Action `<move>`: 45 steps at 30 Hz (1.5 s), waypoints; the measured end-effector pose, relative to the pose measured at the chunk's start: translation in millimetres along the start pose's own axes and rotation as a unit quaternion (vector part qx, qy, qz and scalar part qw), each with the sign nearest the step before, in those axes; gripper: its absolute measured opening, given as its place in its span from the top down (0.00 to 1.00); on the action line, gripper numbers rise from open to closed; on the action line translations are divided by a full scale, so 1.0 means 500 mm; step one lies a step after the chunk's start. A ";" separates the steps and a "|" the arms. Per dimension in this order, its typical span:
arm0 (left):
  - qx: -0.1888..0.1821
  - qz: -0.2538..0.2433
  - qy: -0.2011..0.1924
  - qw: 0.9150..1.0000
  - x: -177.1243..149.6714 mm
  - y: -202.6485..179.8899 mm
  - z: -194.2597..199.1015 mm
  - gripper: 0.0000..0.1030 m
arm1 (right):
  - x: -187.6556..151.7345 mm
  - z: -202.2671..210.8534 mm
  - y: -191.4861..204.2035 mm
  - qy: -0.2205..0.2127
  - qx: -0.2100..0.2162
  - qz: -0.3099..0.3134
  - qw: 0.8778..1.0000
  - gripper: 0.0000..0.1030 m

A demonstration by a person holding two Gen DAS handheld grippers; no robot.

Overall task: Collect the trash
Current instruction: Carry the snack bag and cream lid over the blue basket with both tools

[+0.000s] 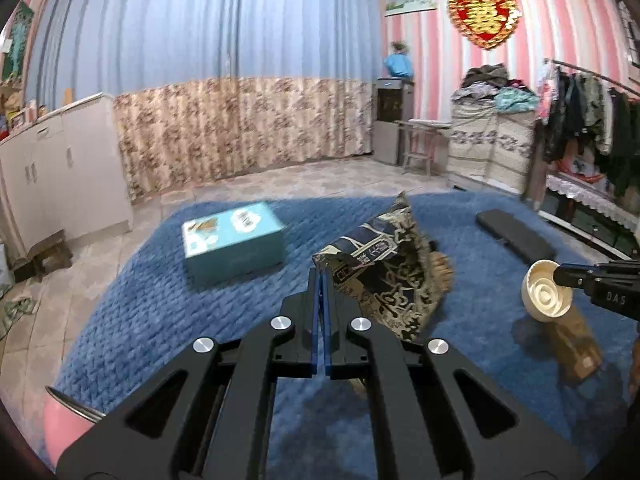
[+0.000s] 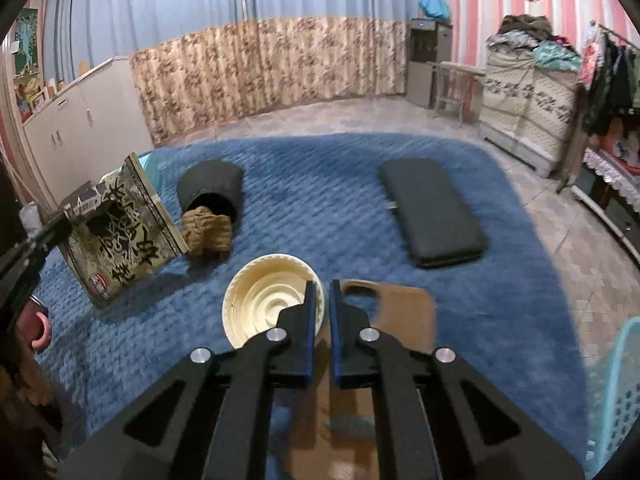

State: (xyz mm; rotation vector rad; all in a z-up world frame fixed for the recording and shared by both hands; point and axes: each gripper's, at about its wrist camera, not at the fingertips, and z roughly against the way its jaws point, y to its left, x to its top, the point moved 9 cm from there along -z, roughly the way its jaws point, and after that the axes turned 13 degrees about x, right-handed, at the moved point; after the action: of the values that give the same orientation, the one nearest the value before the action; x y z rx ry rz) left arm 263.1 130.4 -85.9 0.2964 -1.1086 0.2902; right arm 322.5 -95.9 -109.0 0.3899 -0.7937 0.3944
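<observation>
A thick blue rug (image 1: 160, 312) covers the middle of a pale tiled floor (image 2: 532, 236), with white cabinets (image 1: 60, 176) along the left wall, blue and floral curtains (image 1: 240, 120) across the back, pink striped wallpaper (image 1: 560, 32) with a red and gold heart ornament (image 1: 485, 16), and a rack of hanging clothes (image 1: 588, 128) on the right. On the rug lie a teal box (image 1: 234, 242), a black cylinder (image 2: 211, 190) on its side with crumpled brown paper (image 2: 206, 234) at its mouth, a flat black pad (image 2: 432, 212) and a piece of brown cardboard (image 2: 404, 316). The left gripper (image 1: 322, 276) is fully closed, pinching the corner of a dark printed snack bag (image 1: 390, 268) that hangs lifted over the rug. The right gripper (image 2: 323, 288) has closed to a narrow gap, its left finger inside the rim of a cream plastic lid (image 2: 272, 300), which it holds clear of the rug above the cardboard. The bag bears large Chinese characters, too blurred to read; the right gripper's body shows the letters "DAS". A light blue perforated basket (image 2: 618, 392) stands at the far right edge.
</observation>
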 end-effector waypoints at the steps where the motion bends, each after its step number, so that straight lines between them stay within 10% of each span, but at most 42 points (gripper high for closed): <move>1: -0.008 -0.005 -0.011 1.000 0.014 -0.013 0.017 1.00 | -0.002 0.026 -0.017 -0.007 -0.010 -0.002 1.000 0.94; 10: -0.093 -0.050 -0.086 0.991 0.099 -0.188 0.150 1.00 | -0.054 0.221 -0.199 -0.053 -0.092 -0.067 0.992 0.93; 24: -0.242 -0.095 -0.110 0.959 0.100 -0.506 0.314 1.00 | -0.206 0.460 -0.521 -0.096 -0.233 -0.203 0.946 0.93; 45: -0.385 -0.165 -0.102 0.902 0.023 -0.854 0.488 1.00 | -0.292 0.562 -0.663 -0.135 -0.260 -0.279 0.914 0.93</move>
State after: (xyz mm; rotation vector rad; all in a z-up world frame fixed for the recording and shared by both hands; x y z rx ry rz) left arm 224.8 -354.6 -12.3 -0.2019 -1.2689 -0.4970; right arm 218.4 -542.3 -100.3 0.1546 -0.9764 -0.4164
